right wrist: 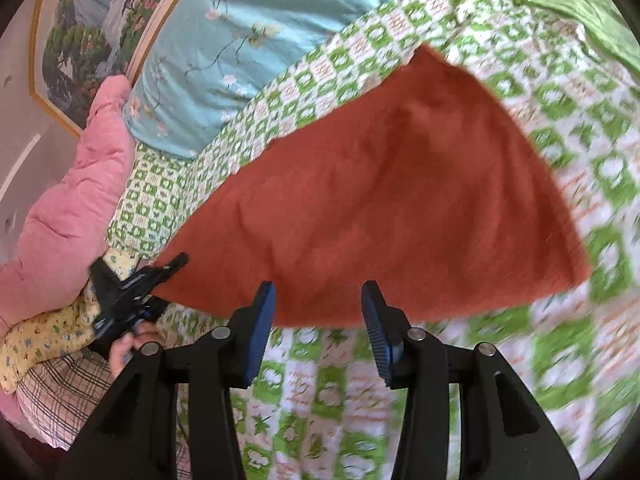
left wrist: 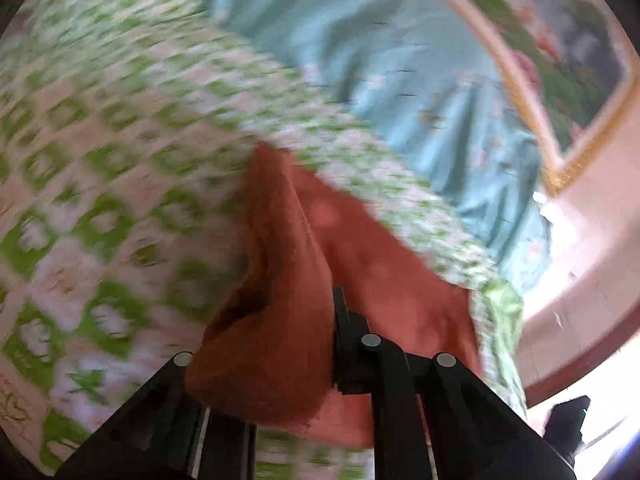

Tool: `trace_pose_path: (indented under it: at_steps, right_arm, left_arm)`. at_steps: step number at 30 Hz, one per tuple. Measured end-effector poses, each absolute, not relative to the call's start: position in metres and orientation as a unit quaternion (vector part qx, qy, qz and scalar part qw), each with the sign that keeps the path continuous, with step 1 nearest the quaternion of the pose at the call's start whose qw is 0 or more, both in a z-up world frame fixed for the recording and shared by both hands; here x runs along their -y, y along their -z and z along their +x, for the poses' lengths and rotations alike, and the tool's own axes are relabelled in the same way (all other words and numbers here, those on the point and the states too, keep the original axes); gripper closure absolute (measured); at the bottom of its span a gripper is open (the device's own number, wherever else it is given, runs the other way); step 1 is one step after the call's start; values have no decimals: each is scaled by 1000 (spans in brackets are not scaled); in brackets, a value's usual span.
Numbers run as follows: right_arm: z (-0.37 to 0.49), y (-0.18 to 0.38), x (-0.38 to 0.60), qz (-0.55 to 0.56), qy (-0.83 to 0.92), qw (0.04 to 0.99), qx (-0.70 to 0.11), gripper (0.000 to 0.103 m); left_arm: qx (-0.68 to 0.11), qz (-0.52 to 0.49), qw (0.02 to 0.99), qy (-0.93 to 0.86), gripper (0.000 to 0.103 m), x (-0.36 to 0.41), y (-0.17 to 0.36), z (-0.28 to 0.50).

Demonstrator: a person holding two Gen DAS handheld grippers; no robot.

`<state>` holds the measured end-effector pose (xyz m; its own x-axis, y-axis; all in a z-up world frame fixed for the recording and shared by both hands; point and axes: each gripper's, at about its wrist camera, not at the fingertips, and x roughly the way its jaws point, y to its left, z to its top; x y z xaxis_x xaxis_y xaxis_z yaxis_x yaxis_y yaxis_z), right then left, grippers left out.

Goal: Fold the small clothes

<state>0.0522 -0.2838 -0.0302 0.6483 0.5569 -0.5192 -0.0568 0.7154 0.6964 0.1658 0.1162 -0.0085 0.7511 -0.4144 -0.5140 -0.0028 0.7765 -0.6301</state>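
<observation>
From the left wrist view, the left tongs [left wrist: 334, 344] are pinched nearly shut on a bunched edge of the rust-red cloth [left wrist: 280, 320]. The cloth folds thickly over the left finger and hides it, while the right finger [left wrist: 344, 344] shows as a black bar pressed against the fabric. The cloth looks fuzzy, like a towel or fleece, and rises away from the tongs in a soft ridge. Under it lies the bed cover [left wrist: 100, 160], white with a green checked flower print, much blurred. Beyond that is a smooth pale-blue quilt [left wrist: 360, 40] with small blossoms, and a framed landscape picture [left wrist: 560, 40] against the wall.

From the right wrist view, the right tongs [right wrist: 318, 320] stand partly open with nothing between the ribbed blue pads [right wrist: 262, 328]. The cloth's [right wrist: 380, 200] near hem hangs just in front of and above the tips, spread in a broad triangle with one far corner on the bed cover [right wrist: 332, 400]. At the left, the left tongs [right wrist: 168, 266] grip the cloth's corner, with a hand [right wrist: 124, 354] behind them. A padded pink quilt [right wrist: 80, 200] and a yellow printed garment [right wrist: 40, 340] lie beside it.
</observation>
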Motion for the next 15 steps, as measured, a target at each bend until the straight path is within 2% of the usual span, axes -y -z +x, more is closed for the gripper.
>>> trace_pose_path:
  at_steps: [3, 8, 15]
  right_arm:
    - [62, 26, 305, 326, -174, 848, -381, 57]
    - [79, 24, 343, 339, -160, 847, -378, 57]
    - [113, 29, 359, 358, -186, 828, -389, 57]
  left_arm:
    - [-324, -272, 891, 166, 92, -75, -17, 167]
    - [-327, -220, 890, 229, 93, -1, -30, 173]
    - [-375, -161, 873, 266, 93, 87, 10, 181]
